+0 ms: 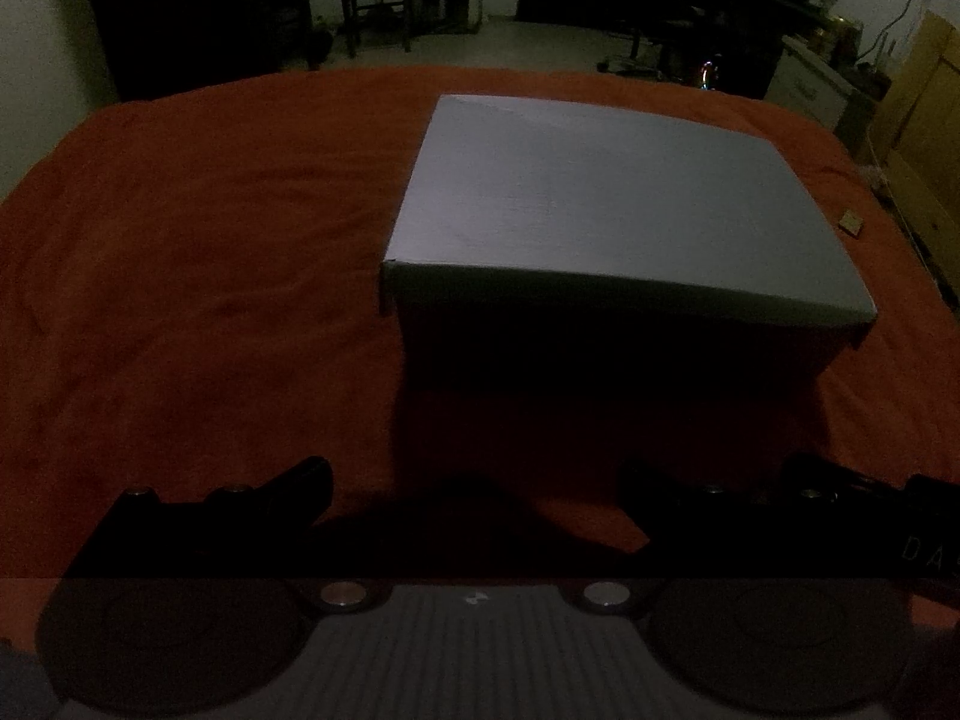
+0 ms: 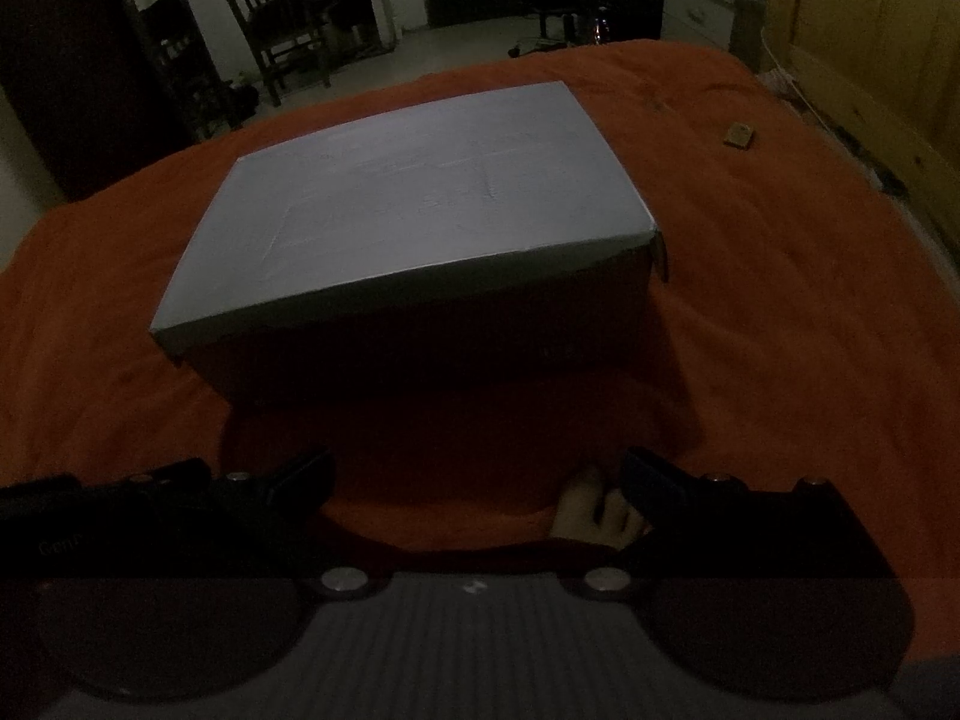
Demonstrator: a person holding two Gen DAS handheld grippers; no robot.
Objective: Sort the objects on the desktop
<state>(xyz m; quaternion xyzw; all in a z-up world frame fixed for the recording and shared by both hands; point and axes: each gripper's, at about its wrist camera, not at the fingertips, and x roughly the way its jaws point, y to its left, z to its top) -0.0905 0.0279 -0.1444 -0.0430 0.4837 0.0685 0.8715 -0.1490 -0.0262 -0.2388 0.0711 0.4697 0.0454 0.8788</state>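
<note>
Left fingers (image 1: 474, 495) gaped wide, empty | right fingers (image 2: 477, 480) likewise, pale item beneath unclear | closed grey box (image 2: 414, 204) sat at 12 o'clock on desk (image 1: 180, 240) | you should approach both sides level, grip lid edges.

Cloth (image 1: 180, 252): orange-red fabric, matt, soft nap, lightly wrinkled. Box (image 1: 600, 198): grey cardboard lid, matt, faint scuff marks on top. Gripper fingers (image 2: 300, 474): black plastic, dull sheen. Chair (image 2: 270, 12): dark wood.
</note>
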